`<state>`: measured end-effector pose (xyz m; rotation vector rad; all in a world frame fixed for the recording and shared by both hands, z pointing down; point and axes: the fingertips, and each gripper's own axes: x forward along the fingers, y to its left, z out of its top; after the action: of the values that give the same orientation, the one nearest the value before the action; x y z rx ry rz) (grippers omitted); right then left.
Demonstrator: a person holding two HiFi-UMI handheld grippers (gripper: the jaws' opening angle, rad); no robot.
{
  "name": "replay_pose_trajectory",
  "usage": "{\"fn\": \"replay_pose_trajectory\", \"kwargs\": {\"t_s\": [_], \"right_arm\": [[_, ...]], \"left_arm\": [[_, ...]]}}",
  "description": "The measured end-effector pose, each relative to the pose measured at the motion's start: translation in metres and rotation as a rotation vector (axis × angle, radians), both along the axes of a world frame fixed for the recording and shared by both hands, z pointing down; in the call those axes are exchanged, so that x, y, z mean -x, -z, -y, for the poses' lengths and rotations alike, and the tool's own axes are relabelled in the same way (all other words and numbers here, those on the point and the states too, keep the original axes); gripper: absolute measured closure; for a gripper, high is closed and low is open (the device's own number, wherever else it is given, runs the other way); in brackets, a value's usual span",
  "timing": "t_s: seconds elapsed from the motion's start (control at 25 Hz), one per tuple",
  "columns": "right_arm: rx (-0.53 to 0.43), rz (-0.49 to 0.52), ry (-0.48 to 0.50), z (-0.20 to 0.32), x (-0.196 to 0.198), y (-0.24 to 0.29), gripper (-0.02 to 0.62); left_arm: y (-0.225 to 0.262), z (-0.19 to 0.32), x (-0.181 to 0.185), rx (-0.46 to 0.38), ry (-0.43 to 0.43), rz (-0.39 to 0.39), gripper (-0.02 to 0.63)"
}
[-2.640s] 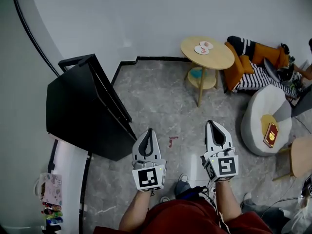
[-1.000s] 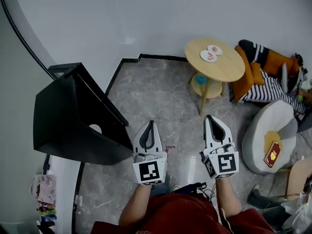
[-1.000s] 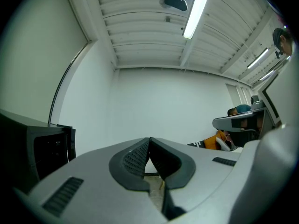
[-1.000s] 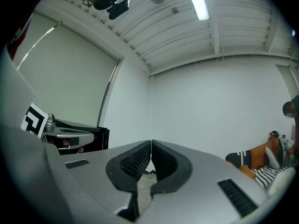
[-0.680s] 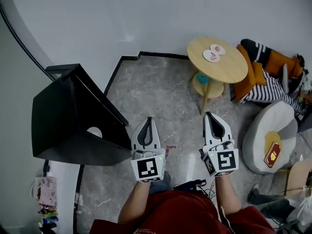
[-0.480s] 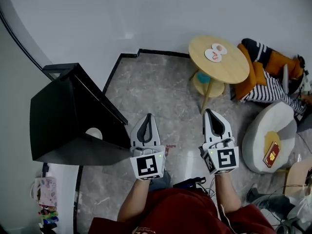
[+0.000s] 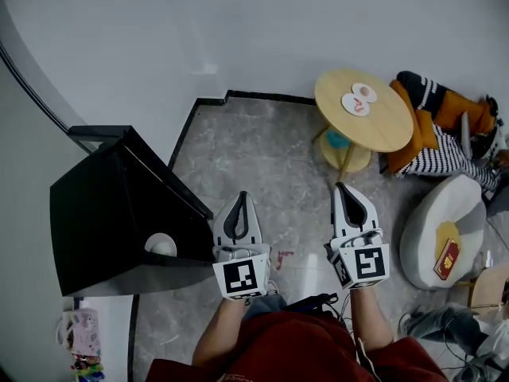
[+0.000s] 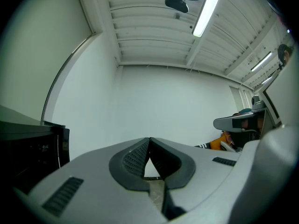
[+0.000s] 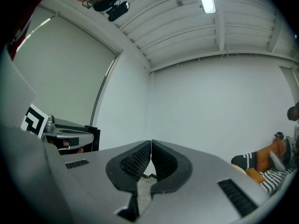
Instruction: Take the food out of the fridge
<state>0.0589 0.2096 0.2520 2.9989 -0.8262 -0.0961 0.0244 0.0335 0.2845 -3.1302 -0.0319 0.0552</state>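
Grey marble floor (image 7: 262,157); black fridge (image 7: 103,213) left; round table (image 7: 383,126) right.

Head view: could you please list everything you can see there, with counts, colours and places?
fridge: one, black, left
round table: one, light wood, upper right
plates: two, white, on the table
cushioned seat: one, orange and black-white striped, right of the table
pouf: one, white-grey, right edge
booklet: one, red, on the pouf
floor: grey marbled, centre
left hand-held gripper: one, white-black, shut, lower centre
right hand-held gripper: one, white-black, shut, beside it
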Motion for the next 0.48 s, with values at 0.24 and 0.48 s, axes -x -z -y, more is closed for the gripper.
{"fn": "replay_pose_trajectory", "kwargs": {"t_s": [0.24, 0.48], "right_arm": [[0.016, 0.001, -0.013, 0.012, -0.023, -0.005, 0.572], [0.011, 0.012, -0.029, 0.012, -0.056, -0.010, 0.572]], "left_arm": [[0.002, 0.018, -0.026, -0.002, -0.012, -0.009, 0.592], [-0.001, 0.019, -0.060, 0.001, -0.025, -0.019, 0.592]]}}
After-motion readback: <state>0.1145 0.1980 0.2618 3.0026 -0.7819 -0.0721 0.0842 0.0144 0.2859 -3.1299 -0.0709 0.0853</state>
